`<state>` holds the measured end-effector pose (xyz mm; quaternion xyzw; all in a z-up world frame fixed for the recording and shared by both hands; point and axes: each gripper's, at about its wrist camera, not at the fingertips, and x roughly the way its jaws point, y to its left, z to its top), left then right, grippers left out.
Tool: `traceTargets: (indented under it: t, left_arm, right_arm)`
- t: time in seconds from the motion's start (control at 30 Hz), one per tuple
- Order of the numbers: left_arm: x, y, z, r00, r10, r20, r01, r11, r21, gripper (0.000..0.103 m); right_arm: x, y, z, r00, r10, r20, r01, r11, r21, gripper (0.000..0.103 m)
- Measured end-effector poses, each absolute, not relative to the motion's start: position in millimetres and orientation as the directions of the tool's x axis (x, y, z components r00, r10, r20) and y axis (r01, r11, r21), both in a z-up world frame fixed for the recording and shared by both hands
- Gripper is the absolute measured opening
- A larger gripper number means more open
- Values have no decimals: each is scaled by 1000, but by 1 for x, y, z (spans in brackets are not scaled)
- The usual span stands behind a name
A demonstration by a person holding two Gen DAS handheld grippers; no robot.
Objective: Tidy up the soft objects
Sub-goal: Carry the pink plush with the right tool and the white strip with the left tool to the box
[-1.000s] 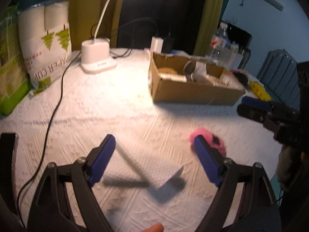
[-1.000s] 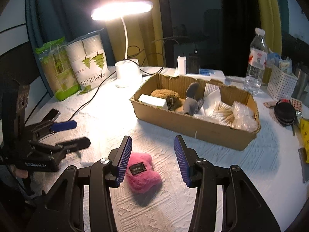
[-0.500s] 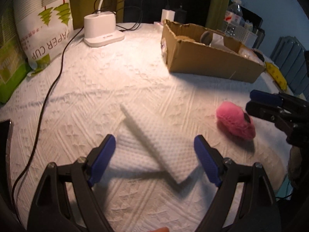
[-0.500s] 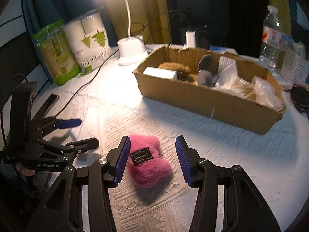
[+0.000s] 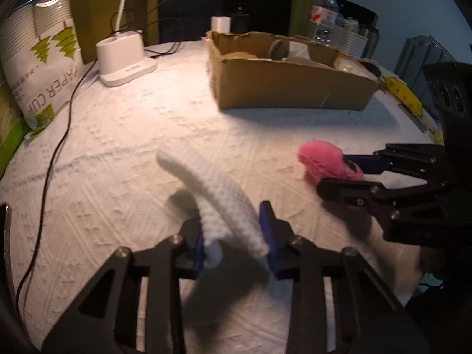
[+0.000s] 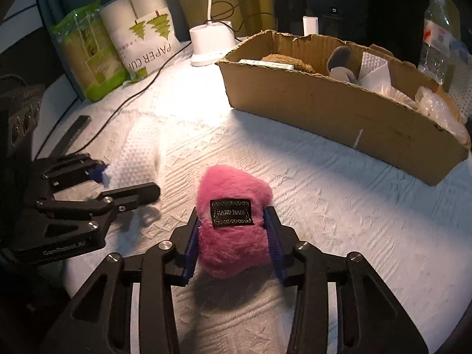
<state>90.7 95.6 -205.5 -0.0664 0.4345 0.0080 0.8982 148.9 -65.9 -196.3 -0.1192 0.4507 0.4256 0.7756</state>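
Your left gripper (image 5: 233, 237) has its two blue-padded jaws closed narrowly on one white, waffle-textured folded cloth (image 5: 218, 194), which rises from the pads and curves up and away to the left above the table (image 5: 147, 135), casting a shadow beneath it. Your right gripper (image 6: 231, 243) has its two jaws pressed against both sides of one pink fluffy plush toy (image 6: 233, 224) bearing a single black sewn label on its upper face; whether the toy touches the white textured table covering below it cannot be told, only that its shadow lies directly under it. In the left wrist view the same pink toy sits between the right gripper's fingers, to the right of the cloth and well apart from it. One open brown cardboard box (image 6: 339, 109) stands on the table beyond both grippers, holding several soft items: one brown fuzzy piece, one grey piece, one folded white paper piece and at least one clear crinkled bag; the exact count inside cannot be told. One white lamp base (image 5: 124, 59) with one black cable (image 5: 59, 144) trailing from it stands left of the box. One white paper cup pack (image 6: 141, 32) and one green pack (image 6: 85, 50) lean side by side at the table's far left edge. One clear water bottle (image 5: 324, 14) stands behind the box.
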Motion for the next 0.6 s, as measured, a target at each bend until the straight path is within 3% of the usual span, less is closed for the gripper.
traceTargets:
  t: [0.07, 0.6]
  left_arm:
    - [92, 92, -204, 624, -69, -779, -61, 989, -136, 24]
    - [112, 63, -159, 689, -123, -715, -1, 985, -171, 19]
  right_arm:
    - [149, -71, -193, 245, 557, -793, -763, 615, 197, 42]
    - [178, -130, -148, 379, 582, -719, -699, 689, 190, 42]
